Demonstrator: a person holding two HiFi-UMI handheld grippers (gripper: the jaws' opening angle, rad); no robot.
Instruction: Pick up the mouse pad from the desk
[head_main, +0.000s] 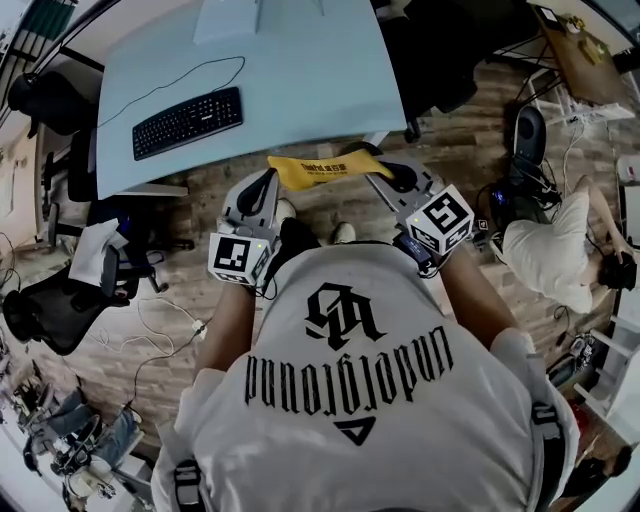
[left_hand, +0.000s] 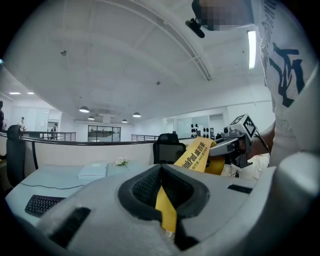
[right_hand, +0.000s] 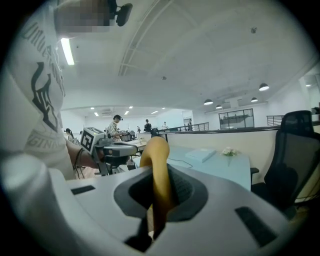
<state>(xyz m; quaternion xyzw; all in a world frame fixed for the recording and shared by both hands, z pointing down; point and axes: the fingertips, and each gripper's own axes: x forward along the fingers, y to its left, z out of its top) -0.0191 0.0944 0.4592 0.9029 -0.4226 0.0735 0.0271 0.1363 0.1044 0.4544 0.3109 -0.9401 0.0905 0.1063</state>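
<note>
Mouse pad (head_main: 322, 167): off the desk (head_main: 310, 70), slung between your grippers at its near edge. Left gripper (head_main: 272, 184) is clenched on one end, right gripper (head_main: 384, 178) on the other. The lift looks done; next, hold both grips and carry level. The desk edge is close ahead, chairs (head_main: 55, 305) crowd the left, and there is open floor near your feet.

The mouse pad (head_main: 318, 168) spans between left gripper (head_main: 272, 182) and right gripper (head_main: 384, 178), just before the table (head_main: 300, 70) (the keyboard (head_main: 187, 122) lies on it, leftward).
</note>
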